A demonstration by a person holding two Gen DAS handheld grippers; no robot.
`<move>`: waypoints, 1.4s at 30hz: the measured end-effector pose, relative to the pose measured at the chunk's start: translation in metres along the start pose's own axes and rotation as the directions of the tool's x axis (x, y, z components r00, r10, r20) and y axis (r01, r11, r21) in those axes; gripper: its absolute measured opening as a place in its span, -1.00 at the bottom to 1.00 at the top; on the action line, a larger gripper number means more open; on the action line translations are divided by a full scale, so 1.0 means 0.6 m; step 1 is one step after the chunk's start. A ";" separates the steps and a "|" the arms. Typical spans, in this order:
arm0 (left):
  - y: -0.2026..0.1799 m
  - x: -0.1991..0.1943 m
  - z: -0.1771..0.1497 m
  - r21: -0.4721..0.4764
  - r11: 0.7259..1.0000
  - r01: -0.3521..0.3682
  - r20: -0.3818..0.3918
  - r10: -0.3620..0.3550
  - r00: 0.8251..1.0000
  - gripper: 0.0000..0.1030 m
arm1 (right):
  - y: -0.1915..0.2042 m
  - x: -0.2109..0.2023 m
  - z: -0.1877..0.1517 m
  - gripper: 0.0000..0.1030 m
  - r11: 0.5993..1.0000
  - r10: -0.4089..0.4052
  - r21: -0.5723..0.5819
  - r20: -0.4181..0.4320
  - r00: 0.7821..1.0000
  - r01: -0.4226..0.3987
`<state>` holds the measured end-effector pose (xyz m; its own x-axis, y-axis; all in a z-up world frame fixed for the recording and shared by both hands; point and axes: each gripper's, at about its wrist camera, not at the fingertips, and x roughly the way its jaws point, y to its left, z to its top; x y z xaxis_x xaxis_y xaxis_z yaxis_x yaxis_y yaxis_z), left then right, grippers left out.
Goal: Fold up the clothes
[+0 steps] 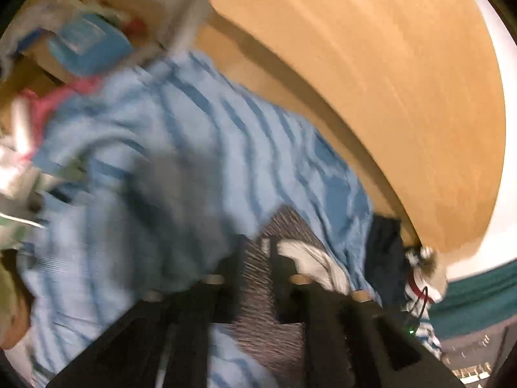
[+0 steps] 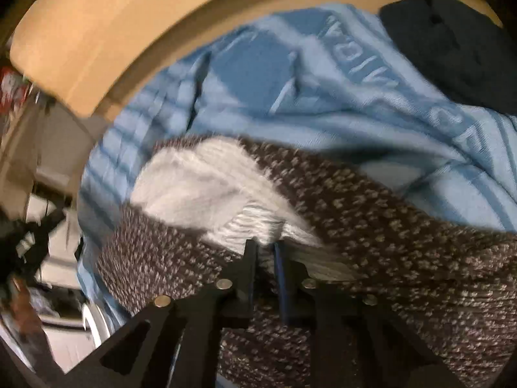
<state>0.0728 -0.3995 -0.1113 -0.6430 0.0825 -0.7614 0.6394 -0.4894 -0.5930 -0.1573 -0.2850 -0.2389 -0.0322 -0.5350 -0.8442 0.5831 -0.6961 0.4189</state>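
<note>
A brown-and-white speckled knit garment (image 2: 404, 226) with a white ribbed patch (image 2: 200, 181) lies on a light blue striped cloth (image 2: 323, 97). My right gripper (image 2: 265, 249) has its jaws close together, shut on the knit's ribbed edge. In the left wrist view the same knit (image 1: 284, 223) runs between the fingers of my left gripper (image 1: 257, 245), which is shut on it, with its white patch (image 1: 313, 258) just to the right. The blue striped cloth (image 1: 194, 129) fills the area beyond. Both views are blurred by motion.
A curved wooden board (image 1: 387, 80) borders the blue cloth, seen also as the wooden board (image 2: 97, 32) at top left. A dark navy garment (image 2: 452, 42) lies at the far right. A blue box (image 1: 87, 45) and a pink item (image 1: 48, 103) sit among clutter on the left.
</note>
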 end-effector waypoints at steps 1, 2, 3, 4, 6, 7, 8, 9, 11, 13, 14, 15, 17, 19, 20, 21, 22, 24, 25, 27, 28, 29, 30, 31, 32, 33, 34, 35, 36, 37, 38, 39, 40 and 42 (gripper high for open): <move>-0.011 0.017 -0.003 0.004 1.000 0.007 -0.018 -0.007 1.000 0.23 | 0.007 -0.005 -0.007 -0.76 1.000 0.005 -0.031 -0.010 1.000 -0.006; -0.022 0.035 -0.005 0.007 1.000 0.014 -0.036 -0.014 0.999 0.25 | 0.014 -0.011 -0.014 -0.77 0.998 0.011 -0.062 -0.020 1.000 -0.012; -0.032 0.052 -0.008 0.011 1.000 0.022 -0.054 -0.021 0.998 0.25 | 0.015 -0.018 -0.019 -0.77 0.997 0.022 -0.077 -0.032 0.999 -0.024; -0.043 0.069 -0.010 0.014 0.999 0.029 -0.072 -0.028 0.997 0.25 | 0.011 -0.028 -0.020 -0.74 0.996 0.038 -0.078 -0.049 0.998 -0.042; -0.060 0.108 -0.010 -0.043 0.996 0.081 -0.119 -0.086 0.989 0.25 | -0.003 -0.050 -0.011 -0.52 0.997 0.047 -0.061 -0.022 0.999 -0.049; -0.067 0.130 -0.009 -0.078 0.993 0.093 -0.138 -0.103 0.985 0.25 | -0.011 -0.063 -0.001 -0.19 0.998 0.039 -0.048 0.026 0.999 -0.038; -0.072 0.153 -0.010 -0.104 0.992 0.072 -0.153 -0.088 0.984 0.25 | -0.020 -0.078 0.012 -0.08 0.999 0.026 -0.033 0.086 0.996 -0.023; -0.074 0.173 -0.010 -0.123 0.992 0.039 -0.167 -0.060 0.984 0.24 | -0.024 -0.084 0.023 -0.07 1.000 0.015 -0.023 0.121 0.993 -0.012; -0.063 0.201 -0.010 -0.166 0.986 -0.004 -0.185 -0.027 0.982 0.13 | -0.013 -0.073 0.045 0.09 0.999 0.015 -0.049 0.120 0.993 -0.010; -0.048 0.224 -0.009 -0.208 0.977 -0.041 -0.201 -0.002 0.980 -0.19 | 0.007 -0.054 0.062 0.18 0.995 0.005 -0.098 0.110 0.994 0.006; -0.038 0.230 -0.008 -0.235 0.970 -0.054 -0.202 0.005 0.979 -0.60 | 0.022 -0.041 0.065 0.23 0.990 -0.013 -0.138 0.105 0.994 0.028; -0.030 0.228 -0.004 -0.251 0.967 -0.054 -0.198 0.004 0.980 -0.97 | 0.032 -0.027 0.068 0.22 0.984 -0.042 -0.167 0.096 0.994 0.058; -0.031 0.219 0.007 -0.220 0.975 -0.018 -0.168 -0.020 0.986 -0.97 | 0.049 -0.001 0.073 -0.91 0.969 -0.109 -0.216 0.075 0.991 0.123; -0.046 0.190 0.019 -0.170 0.984 0.049 -0.096 -0.066 0.993 -0.97 | 0.052 -0.002 0.077 -0.91 0.969 -0.104 -0.217 0.073 0.992 0.117; -0.056 0.172 0.025 -0.142 0.985 0.096 -0.054 -0.104 0.993 -0.97 | 0.051 -0.009 0.075 -0.91 0.971 -0.092 -0.213 0.084 0.992 0.108; -0.070 0.150 0.029 -0.107 0.982 0.156 0.004 -0.156 0.988 -0.99 | 0.050 -0.015 0.073 -0.91 0.972 -0.085 -0.210 0.094 0.992 0.103; -0.084 0.124 0.032 -0.063 0.975 0.215 0.068 -0.210 0.975 -0.99 | 0.049 -0.020 0.071 -0.91 0.973 -0.078 -0.207 0.103 0.992 0.098; -0.100 0.065 0.028 0.036 0.940 0.339 0.192 -0.339 0.921 -0.99 | 0.047 -0.031 0.067 -0.94 0.976 -0.064 -0.201 0.122 0.990 0.088; -0.103 0.043 0.023 0.075 0.928 0.365 0.235 -0.372 0.898 -0.99 | 0.046 -0.037 0.065 -0.97 0.977 -0.057 -0.198 0.132 0.990 0.083; -0.099 0.024 0.011 0.109 0.933 0.343 0.271 -0.360 0.893 -0.99 | 0.044 -0.048 0.061 -0.97 0.979 -0.043 -0.192 0.150 0.988 0.072; -0.098 0.033 0.005 0.100 0.947 0.306 0.249 -0.322 0.914 -1.00 | 0.043 -0.053 0.059 -0.97 0.980 -0.036 -0.189 0.160 0.986 0.067; -0.095 0.046 -0.002 0.082 0.960 0.267 0.210 -0.278 0.937 -1.00 | 0.042 -0.059 0.057 -0.97 0.981 -0.029 -0.186 0.169 0.985 0.061; -0.088 0.062 -0.009 0.052 0.970 0.238 0.156 -0.243 0.957 -1.00 | 0.041 -0.064 0.054 -0.97 0.981 -0.022 -0.183 0.179 0.984 0.056; -0.080 0.079 -0.016 0.022 0.975 0.221 0.099 -0.222 0.970 -1.00 | 0.040 -0.070 0.052 -0.97 0.982 -0.016 -0.181 0.188 0.982 0.050; -0.074 0.095 -0.022 -0.006 0.978 0.208 0.044 -0.207 0.977 -0.96 | 0.039 -0.075 0.050 -0.92 0.983 -0.009 -0.178 0.198 0.980 0.045; -0.070 0.108 -0.028 -0.026 0.979 0.203 0.003 -0.203 0.979 -0.87 | 0.039 -0.081 0.048 -0.88 0.984 -0.002 -0.175 0.207 0.978 0.039; -0.069 0.120 -0.034 -0.040 0.978 0.207 -0.024 -0.208 0.978 -0.78 | 0.038 -0.086 0.046 -0.84 0.984 0.005 -0.173 0.217 0.976 0.034; -0.069 0.126 -0.039 -0.050 0.977 0.209 -0.040 -0.211 0.977 -0.49 | 0.037 -0.091 0.044 -0.27 0.985 0.011 -0.170 0.226 0.974 0.028; -0.070 0.127 -0.043 -0.056 0.975 0.216 -0.042 -0.219 0.975 -0.08 | 0.035 -0.090 0.053 0.18 0.984 0.000 -0.173 0.236 0.972 0.042; -0.074 0.128 -0.043 -0.059 0.972 0.228 -0.040 -0.230 0.972 0.12 | 0.034 -0.085 0.067 0.55 0.982 -0.020 -0.178 0.245 0.969 0.065; -0.081 0.129 -0.041 -0.060 0.969 0.239 -0.040 -0.242 0.970 0.41 | 0.032 -0.080 0.080 0.52 0.979 -0.039 -0.183 0.254 0.966 0.087; -0.088 0.131 -0.038 -0.061 0.966 0.250 -0.040 -0.253 0.967 0.43 | 0.031 -0.076 0.094 0.52 0.976 -0.058 -0.187 0.263 0.963 0.110; -0.095 0.139 -0.033 -0.074 0.964 0.255 -0.058 -0.259 0.964 0.43 | 0.031 -0.061 0.105 0.39 0.972 -0.077 -0.200 0.233 0.969 0.125; -0.105 0.158 -0.025 -0.106 0.963 0.247 -0.108 -0.258 0.960 0.43 | 0.033 -0.039 0.106 -0.65 0.972 -0.031 -0.226 0.166 0.986 0.068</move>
<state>-0.0224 -0.3475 -0.1501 -0.7368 0.2990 -0.6064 0.5019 -0.3589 -0.7869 -0.1964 -0.3167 -0.1898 -0.1843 -0.5852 -0.7897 0.7476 -0.6050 0.2739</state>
